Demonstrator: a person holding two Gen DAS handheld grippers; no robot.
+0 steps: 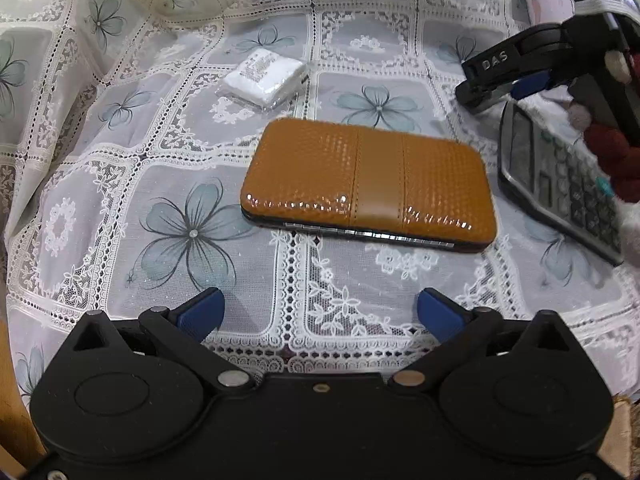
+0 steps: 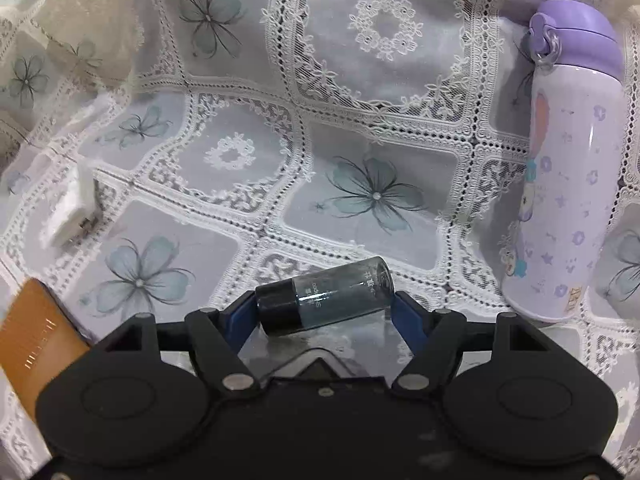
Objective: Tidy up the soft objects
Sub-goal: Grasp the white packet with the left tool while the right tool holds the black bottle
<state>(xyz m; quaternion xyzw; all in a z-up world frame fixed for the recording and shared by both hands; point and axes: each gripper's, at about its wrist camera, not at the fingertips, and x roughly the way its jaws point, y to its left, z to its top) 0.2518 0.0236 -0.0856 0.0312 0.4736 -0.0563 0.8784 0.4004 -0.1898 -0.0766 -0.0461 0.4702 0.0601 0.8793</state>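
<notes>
From my left wrist view, left gripper (image 1: 320, 308) jaws spread wide and empty above the lace tablecloth (image 1: 120, 184), tan wallet (image 1: 366, 186) ahead, tissue pack (image 1: 264, 76) beyond, calculator (image 1: 560, 184) right, from my right wrist view, right gripper (image 2: 322, 312) clamped endwise on the small dark bottle (image 2: 326, 296), purple flask (image 2: 568, 168) lying right.
</notes>
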